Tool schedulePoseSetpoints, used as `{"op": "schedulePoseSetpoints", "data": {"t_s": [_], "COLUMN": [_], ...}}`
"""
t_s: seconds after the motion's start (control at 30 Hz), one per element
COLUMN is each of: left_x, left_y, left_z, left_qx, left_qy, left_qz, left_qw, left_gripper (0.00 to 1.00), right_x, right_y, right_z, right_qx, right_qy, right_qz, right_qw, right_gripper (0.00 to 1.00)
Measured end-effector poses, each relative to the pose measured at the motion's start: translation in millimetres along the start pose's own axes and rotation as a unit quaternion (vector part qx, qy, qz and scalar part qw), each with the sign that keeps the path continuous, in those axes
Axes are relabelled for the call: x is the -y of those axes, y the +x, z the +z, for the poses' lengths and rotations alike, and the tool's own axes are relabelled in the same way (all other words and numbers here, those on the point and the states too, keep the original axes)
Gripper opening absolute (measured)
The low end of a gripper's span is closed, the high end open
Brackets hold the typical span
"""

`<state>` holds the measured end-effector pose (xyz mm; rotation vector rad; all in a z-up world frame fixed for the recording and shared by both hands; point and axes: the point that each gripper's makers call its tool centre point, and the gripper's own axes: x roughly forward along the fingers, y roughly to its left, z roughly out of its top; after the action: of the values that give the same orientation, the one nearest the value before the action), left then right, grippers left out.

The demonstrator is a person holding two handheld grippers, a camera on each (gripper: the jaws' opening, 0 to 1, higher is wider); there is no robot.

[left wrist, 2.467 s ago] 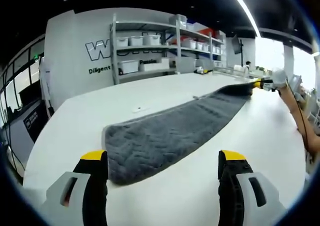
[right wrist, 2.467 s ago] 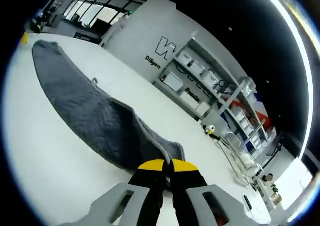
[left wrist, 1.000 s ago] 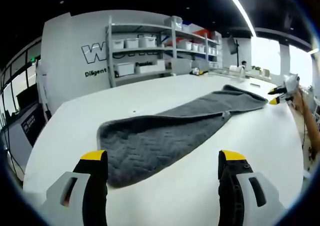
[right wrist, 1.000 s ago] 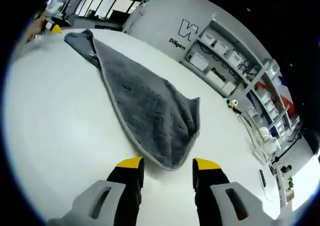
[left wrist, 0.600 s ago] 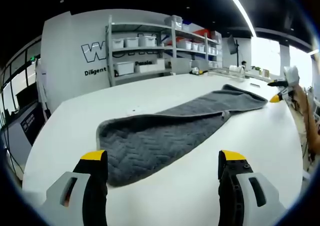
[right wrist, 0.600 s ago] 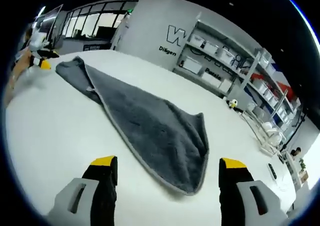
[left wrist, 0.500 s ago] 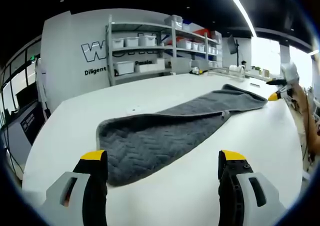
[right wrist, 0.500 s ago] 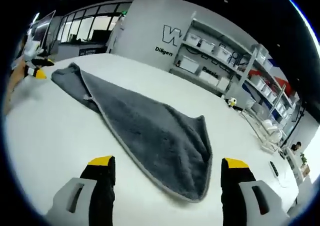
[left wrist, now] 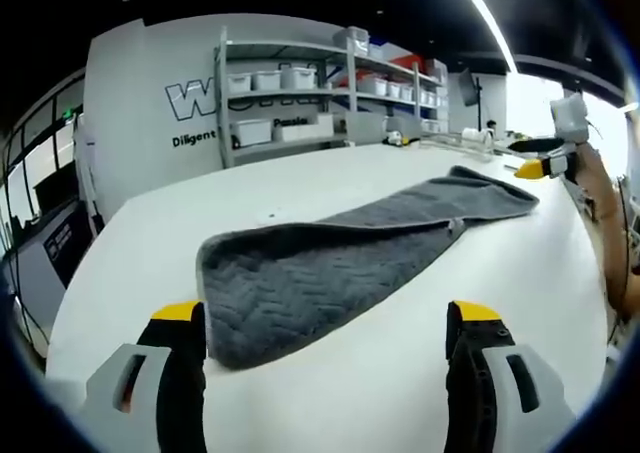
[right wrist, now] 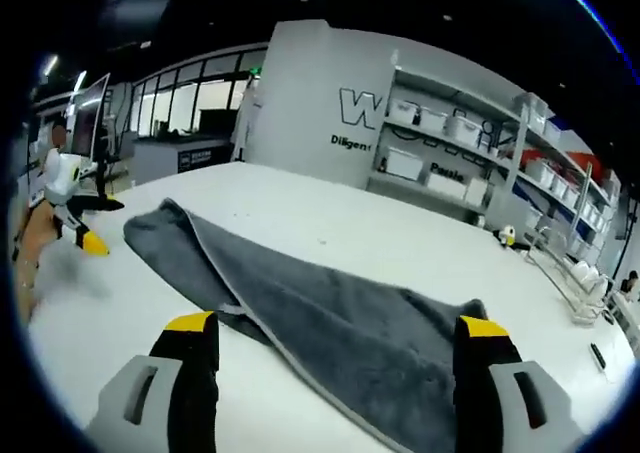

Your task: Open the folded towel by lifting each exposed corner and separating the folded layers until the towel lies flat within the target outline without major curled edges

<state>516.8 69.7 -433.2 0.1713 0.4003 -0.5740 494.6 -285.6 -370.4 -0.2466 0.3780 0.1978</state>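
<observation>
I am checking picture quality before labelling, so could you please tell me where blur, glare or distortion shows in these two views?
Left gripper view: the towel is sharp, the fisheye bows the table edge, and the window at the right is blown out. Right gripper view: the other tongs at the left look smeared, the shelves lean, and the towel stays crisp.

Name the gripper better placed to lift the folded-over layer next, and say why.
Right, probably. The right gripper is open with the towel's folded flap edge between its jaws. The left gripper, also open, faces a rounded end; the fold lies farther off.
</observation>
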Motion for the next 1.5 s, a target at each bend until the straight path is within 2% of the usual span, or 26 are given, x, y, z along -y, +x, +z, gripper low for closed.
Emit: {"op": "schedulePoseSetpoints", "data": {"t_s": [0.1,0.2,0.33,0.47,0.6,0.7,0.77,0.83,0.93,1.0,1.03,1.07,1.1,1.17,1.23,1.3,1.37,1.4,1.5], "left_x": [-1.8,-4.7,-7.7,-12.1,-19.1,-33.3,-48.0,-59.4,-67.7,-73.5,-74.7,-72.4,-68.4,-67.9,-65.5,-67.6,-79.1,-81.2,-86.8], "left_y": [-0.9,-1.7,-3.6,-5.4,-4.2,-3.4,-2.7,1.6,8.3,13.6,17.3,20.9,25.6,30.3,38.8,43.6,50.6,52.9,67.1], "left_z": [-0.2,-1.3,-0.5,7.9,11.1,11.8,11.6,8.7,4.8,12.0,13.8,10.6,13.5,20.3,32.8,36.6,34.7,33.0,27.3], "left_qx": [0.002,0.000,0.006,0.027,0.039,0.054,0.070,0.073,0.071,0.084,0.080,0.054,0.048,0.056,0.076,0.081,0.073,0.070,0.058], "left_qy": [-0.005,-0.001,-0.003,-0.006,-0.008,-0.023,-0.031,-0.038,-0.048,-0.050,-0.047,-0.019,-0.009,-0.008,-0.017,-0.014,0.012,0.012,0.024], "left_qz": [0.002,0.008,0.012,0.018,0.030,0.048,0.072,0.091,0.093,0.090,0.092,0.085,0.076,0.075,0.055,0.048,0.063,0.066,0.048], "left_qw": [1.0000,1.0000,0.9999,0.9994,0.9988,0.9972,0.9945,0.9925,0.9919,0.9912,0.9915,0.9948,0.9959,0.9956,0.9955,0.9955,0.9953,0.9953,0.9969], "left_gripper": [0.99,0.99,0.99,0.99,0.99,0.99,0.98,0.97,0.97,0.95,0.94,0.94,0.96,0.96,0.96,0.94,0.93,0.93,0.93], "right_x": [-11.7,-18.4,-26.8,-23.6,-31.8,-31.6,-29.1,-27.5,-24.9,-23.4,-21.6,-20.0,-19.7,-21.7,-24.7,-28.9,-33.9,-35.1,-39.3], "right_y": [17.5,31.8,42.5,41.2,39.2,41.8,44.2,45.3,47.1,46.8,46.7,46.8,47.2,46.0,44.7,42.7,40.8,40.5,37.0], "right_z": [9.0,9.5,-3.2,-13.9,-27.8,-30.9,-31.1,-32.9,-32.7,-31.6,-30.6,-29.2,-28.2,-29.0,-27.3,-25.4,-24.5,-24.7,-25.1], "right_qx": [-0.002,-0.001,-0.007,-0.010,-0.023,-0.023,-0.022,-0.023,-0.021,-0.017,-0.013,-0.009,-0.005,-0.006,-0.003,0.002,0.008,0.008,0.007], "right_qy": [-0.004,0.000,-0.001,-0.021,-0.010,0.000,-0.002,0.006,0.020,0.016,0.018,0.023,0.028,0.030,0.031,0.028,0.027,0.025,0.013], "right_qz": [0.008,0.012,0.026,0.017,0.047,0.056,0.055,0.061,0.063,0.059,0.057,0.055,0.053,0.056,0.059,0.066,0.072,0.074,0.078], "right_qw": [1.0000,0.9999,0.9996,0.9996,0.9986,0.9981,0.9982,0.9979,0.9976,0.9980,0.9981,0.9982,0.9982,0.9979,0.9978,0.9975,0.9970,0.9969,0.9968], "right_gripper": [0.99,0.99,0.99,0.99,0.96,0.94,0.94,0.94,0.93,0.92,0.90,0.89,0.86,0.86,0.86,0.86,0.86,0.86,0.86]}}
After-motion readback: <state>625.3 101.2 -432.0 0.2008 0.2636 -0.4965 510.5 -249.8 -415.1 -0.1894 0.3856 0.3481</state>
